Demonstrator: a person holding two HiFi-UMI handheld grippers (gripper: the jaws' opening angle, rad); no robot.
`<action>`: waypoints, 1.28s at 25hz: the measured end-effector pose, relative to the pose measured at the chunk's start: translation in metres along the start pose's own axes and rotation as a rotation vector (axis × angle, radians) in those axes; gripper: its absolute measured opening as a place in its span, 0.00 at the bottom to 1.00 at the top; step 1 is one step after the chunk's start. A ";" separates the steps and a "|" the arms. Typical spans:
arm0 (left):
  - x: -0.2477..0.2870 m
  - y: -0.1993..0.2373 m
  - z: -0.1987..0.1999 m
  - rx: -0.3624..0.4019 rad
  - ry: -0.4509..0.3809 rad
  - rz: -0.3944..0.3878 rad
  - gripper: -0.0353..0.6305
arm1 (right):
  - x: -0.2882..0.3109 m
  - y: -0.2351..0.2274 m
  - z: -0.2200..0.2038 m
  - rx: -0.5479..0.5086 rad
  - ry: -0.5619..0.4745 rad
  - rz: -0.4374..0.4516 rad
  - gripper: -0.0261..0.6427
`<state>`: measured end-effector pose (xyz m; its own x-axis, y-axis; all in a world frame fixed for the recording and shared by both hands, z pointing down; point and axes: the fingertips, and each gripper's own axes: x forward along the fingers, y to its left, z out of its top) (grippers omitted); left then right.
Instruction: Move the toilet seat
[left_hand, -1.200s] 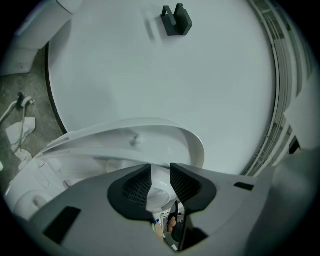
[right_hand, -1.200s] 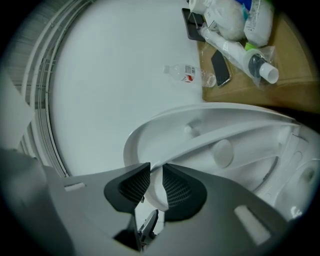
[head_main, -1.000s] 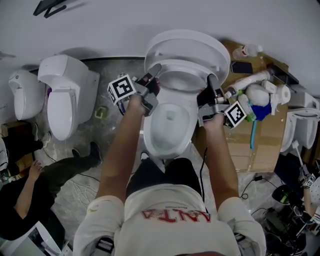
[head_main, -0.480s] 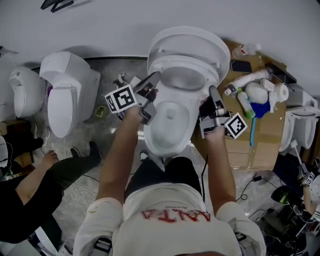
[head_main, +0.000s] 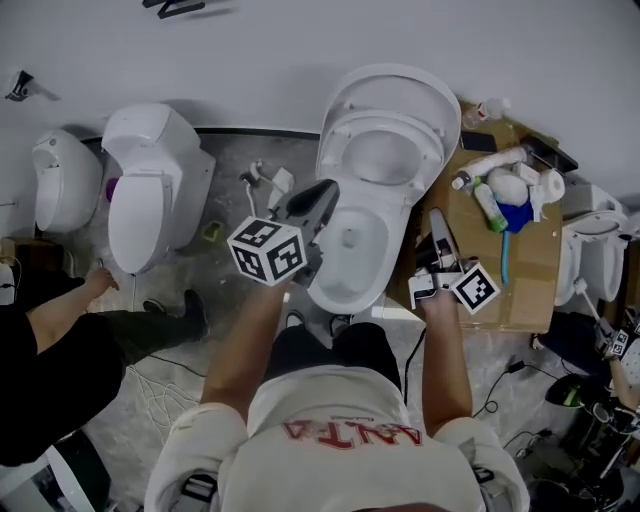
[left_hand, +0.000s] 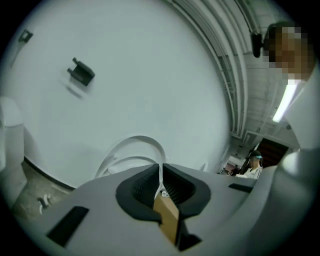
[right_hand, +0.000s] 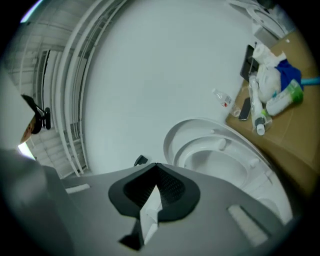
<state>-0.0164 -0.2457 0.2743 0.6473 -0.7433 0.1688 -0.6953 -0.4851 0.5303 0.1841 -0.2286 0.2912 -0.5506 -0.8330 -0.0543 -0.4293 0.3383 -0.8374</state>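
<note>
Both grippers have pulled back from the raised toilet seat (head_main: 385, 122).
Jaws: left gripper (head_main: 318, 195) closing with nothing between them; right gripper (head_main: 436, 215) closed, empty.

toilet seat (left_hand: 131, 160) is mostly hidden behind the left hand-held gripper (left_hand: 161, 172), jaws closing, nothing between them. toilet at right (head_main: 590, 250) and person at left (head_main: 45, 380) are cut off by the frame. small items (head_main: 512, 185) on the cardboard (head_main: 500, 290) can't be identified.

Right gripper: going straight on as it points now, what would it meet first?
Probably the white wall, passing close beside the raised toilet seat; depth is unclear.
</note>
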 end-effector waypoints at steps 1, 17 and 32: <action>-0.013 -0.011 0.003 0.037 0.000 -0.003 0.10 | -0.007 0.012 -0.006 -0.038 0.012 -0.007 0.04; -0.177 -0.134 0.007 0.309 -0.030 -0.042 0.09 | -0.105 0.185 -0.056 -0.658 0.040 -0.146 0.04; -0.250 -0.133 0.061 0.377 -0.149 0.001 0.09 | -0.117 0.276 -0.058 -0.894 -0.054 -0.128 0.04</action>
<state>-0.1048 -0.0234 0.1105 0.6138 -0.7889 0.0319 -0.7795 -0.5990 0.1832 0.0884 -0.0129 0.0982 -0.4358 -0.8994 -0.0343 -0.8934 0.4369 -0.1049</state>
